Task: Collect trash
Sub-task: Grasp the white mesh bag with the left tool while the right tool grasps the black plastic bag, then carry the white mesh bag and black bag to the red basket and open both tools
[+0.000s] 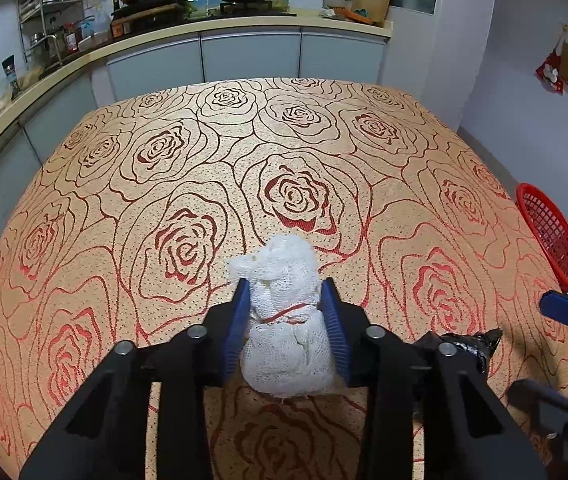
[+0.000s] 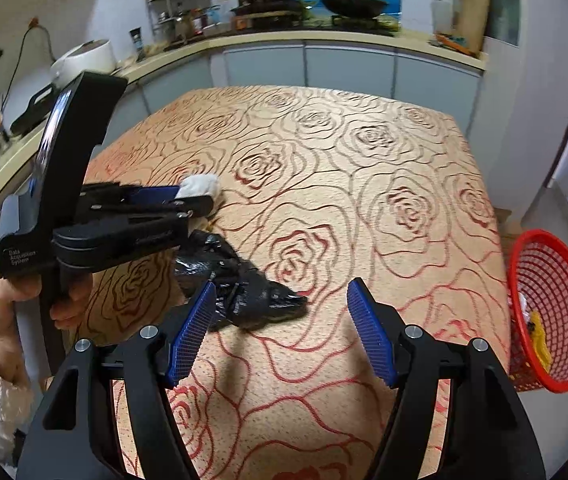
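Observation:
My left gripper (image 1: 287,296) is shut on a white mesh bundle (image 1: 285,320) tied with a red band, held just over the rose-patterned tablecloth (image 1: 284,160). The bundle also shows in the right wrist view (image 2: 202,186), between the left gripper's fingers. A crumpled black plastic bag (image 2: 240,288) lies on the cloth, its left end beside my right gripper's left finger (image 2: 192,332). My right gripper (image 2: 282,308) is open and empty, above the cloth. The black bag shows in the left wrist view (image 1: 459,346), partly hidden by the gripper frame.
A red mesh basket (image 2: 549,312) stands off the table's right edge with some trash inside; it also shows in the left wrist view (image 1: 549,232). A kitchen counter (image 1: 244,26) with pans and racks runs behind and to the left of the table.

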### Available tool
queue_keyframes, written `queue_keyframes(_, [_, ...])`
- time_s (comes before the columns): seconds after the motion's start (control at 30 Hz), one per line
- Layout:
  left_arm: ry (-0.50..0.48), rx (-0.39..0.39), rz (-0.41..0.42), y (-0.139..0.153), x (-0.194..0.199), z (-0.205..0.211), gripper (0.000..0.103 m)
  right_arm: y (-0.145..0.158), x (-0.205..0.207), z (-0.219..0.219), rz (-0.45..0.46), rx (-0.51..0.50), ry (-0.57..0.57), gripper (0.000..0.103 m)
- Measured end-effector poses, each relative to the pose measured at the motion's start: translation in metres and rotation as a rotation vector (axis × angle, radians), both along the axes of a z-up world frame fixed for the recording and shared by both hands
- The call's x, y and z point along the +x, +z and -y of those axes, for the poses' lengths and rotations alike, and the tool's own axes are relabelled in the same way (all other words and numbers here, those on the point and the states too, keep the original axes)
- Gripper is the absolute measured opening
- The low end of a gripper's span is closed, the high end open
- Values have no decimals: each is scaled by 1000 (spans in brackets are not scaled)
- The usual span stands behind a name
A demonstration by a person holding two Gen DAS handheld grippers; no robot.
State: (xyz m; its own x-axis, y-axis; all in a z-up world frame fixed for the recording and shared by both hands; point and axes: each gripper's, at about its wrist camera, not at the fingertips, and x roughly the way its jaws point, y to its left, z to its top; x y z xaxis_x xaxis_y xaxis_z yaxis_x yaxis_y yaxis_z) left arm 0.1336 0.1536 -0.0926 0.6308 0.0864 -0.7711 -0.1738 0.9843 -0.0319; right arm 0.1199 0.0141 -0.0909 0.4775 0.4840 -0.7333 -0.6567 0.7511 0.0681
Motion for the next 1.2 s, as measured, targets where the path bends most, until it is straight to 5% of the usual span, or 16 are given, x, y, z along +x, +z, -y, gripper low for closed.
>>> queue_keyframes(0.4, [79,-29,34,9,-23,-43,23,-25,5,-51,4,-94,81,65])
queue_keyframes(0.43, [91,-31,41,12,-26,-48,23,-26,4,-52,11,-99,79,62])
queue_keyframes(0.5, [104,-34,53,15,-31,-53,23,-28,6,-55,-4,-99,89,39])
queue_keyframes(0.63, [129,-24,90,28,-38,-60,23,-26,11,-50,-14,-76,62,28])
queue_keyframes(0.9, [107,17,177,61,-35,-40,23,21,17,-11,88,42,-47,27])
queue_keyframes(1.2, [-54,15,288,105,-4,28,23,77,45,83,201,153,-275,27])
